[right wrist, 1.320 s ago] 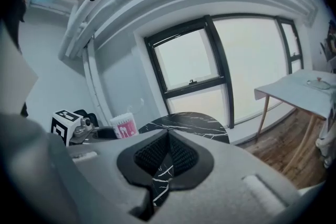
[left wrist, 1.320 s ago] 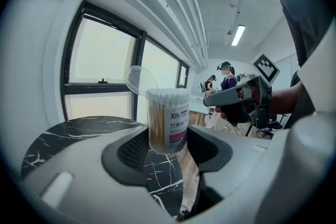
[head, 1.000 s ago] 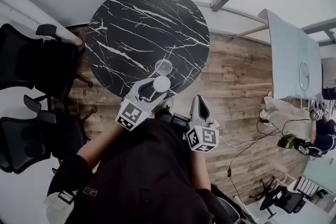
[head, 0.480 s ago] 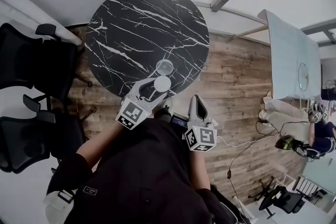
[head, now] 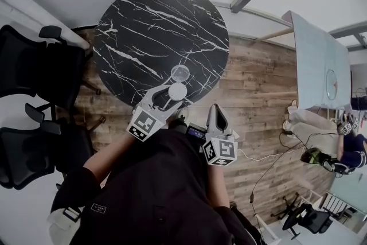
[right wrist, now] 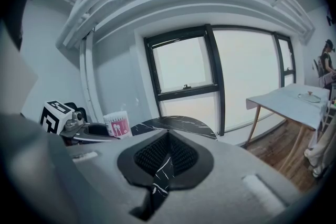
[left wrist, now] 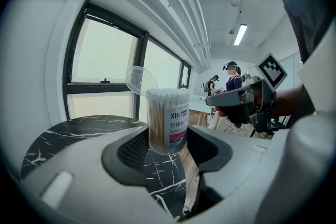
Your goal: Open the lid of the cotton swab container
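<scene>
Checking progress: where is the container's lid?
Left gripper view: the clear lid stands tilted open at the cotton swab container's upper left, the container between the left gripper's jaws.

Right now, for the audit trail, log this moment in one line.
left gripper: shut on cotton swab container | lid: open | right gripper: shut, empty

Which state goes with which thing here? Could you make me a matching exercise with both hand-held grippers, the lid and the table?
Things:
1. left hand-held gripper
2. right hand-held gripper
3. lid
4. table

States:
A. black with white veins
B. shut, nothing in it
C. flipped open
D. shut on the container

Pairs: 1-D, 2-B, 3-C, 4-A
</scene>
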{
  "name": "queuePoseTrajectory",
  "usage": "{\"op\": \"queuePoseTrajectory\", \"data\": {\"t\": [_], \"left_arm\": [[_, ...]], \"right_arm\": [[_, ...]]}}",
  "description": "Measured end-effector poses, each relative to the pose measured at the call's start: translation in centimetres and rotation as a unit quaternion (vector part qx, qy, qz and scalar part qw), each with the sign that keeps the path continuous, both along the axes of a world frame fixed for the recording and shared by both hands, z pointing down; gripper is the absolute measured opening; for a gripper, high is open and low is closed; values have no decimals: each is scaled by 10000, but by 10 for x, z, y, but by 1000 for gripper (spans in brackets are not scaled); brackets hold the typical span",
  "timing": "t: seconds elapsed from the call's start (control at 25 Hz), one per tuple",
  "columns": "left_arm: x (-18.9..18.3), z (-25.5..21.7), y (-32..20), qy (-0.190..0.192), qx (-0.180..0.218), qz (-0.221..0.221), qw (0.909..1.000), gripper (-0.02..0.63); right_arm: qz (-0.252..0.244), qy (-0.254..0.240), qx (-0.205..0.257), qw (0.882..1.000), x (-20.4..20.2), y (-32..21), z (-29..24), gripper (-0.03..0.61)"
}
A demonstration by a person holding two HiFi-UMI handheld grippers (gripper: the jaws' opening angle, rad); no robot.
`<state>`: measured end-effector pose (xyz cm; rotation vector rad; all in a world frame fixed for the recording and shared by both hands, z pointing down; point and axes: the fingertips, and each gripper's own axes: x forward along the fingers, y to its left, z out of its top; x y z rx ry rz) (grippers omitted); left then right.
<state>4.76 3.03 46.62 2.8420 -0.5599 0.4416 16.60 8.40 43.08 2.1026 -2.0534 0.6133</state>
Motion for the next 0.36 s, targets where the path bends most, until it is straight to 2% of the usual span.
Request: {"op": "queuePoseTrajectory", "data": {"t": [0.36], "left_arm": [[4,-2,-4,28,-11,29,10000,236]], "right_arm": [[-11,19,12,10000,2,-5,-2,-2]]}}
